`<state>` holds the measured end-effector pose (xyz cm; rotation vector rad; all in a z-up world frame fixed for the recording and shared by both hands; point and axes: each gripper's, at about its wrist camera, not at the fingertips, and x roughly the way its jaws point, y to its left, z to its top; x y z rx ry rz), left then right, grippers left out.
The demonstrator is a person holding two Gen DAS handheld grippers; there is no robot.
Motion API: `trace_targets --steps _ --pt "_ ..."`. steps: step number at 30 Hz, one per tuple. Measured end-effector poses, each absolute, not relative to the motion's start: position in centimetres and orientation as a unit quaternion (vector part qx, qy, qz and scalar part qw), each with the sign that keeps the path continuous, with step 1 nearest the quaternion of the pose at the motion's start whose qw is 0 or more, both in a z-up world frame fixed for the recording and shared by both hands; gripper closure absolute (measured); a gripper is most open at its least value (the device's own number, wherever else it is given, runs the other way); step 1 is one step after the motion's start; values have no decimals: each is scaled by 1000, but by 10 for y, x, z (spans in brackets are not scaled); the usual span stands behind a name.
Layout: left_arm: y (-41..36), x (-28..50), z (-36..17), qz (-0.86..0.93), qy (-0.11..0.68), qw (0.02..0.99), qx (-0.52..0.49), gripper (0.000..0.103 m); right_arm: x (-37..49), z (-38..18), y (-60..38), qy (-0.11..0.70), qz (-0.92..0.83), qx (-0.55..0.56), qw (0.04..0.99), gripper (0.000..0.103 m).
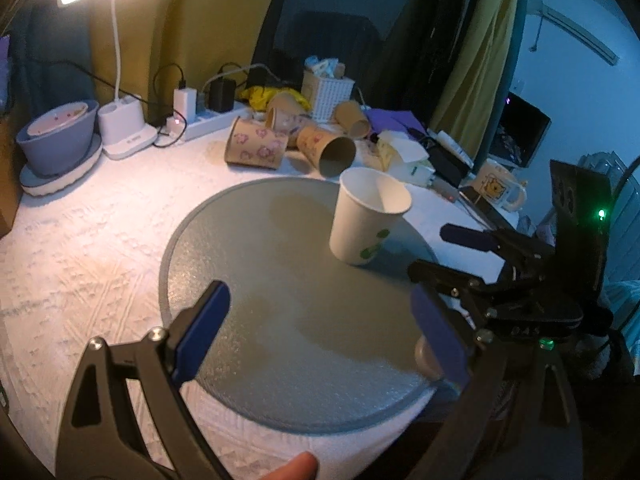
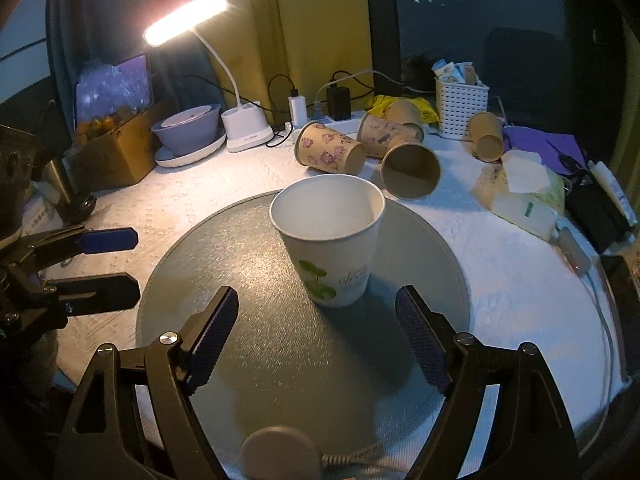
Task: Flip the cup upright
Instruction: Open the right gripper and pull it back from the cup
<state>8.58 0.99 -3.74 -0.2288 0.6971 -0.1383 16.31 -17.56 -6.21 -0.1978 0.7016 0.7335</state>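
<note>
Right gripper gapes above round grey mat, lamp-lit white tablecloth.

One white cup upright on one round mat, ahead of two hand-held grippers. Five brown paper cups beyond. One lamp, one white basket.

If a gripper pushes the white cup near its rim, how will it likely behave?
The white cup looks like thin paper and empty, so probably light and easily slid or tipped. Its base is narrower than its rim, so a high push likely topples it. On its side it would probably roll in a curve.
</note>
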Motion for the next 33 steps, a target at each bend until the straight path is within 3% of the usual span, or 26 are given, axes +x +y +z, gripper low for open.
trace_targets --steps 33 --pt "-10 -21 62 -32 151 986 -65 10 45 36 -205 209 326 -97 917 20"
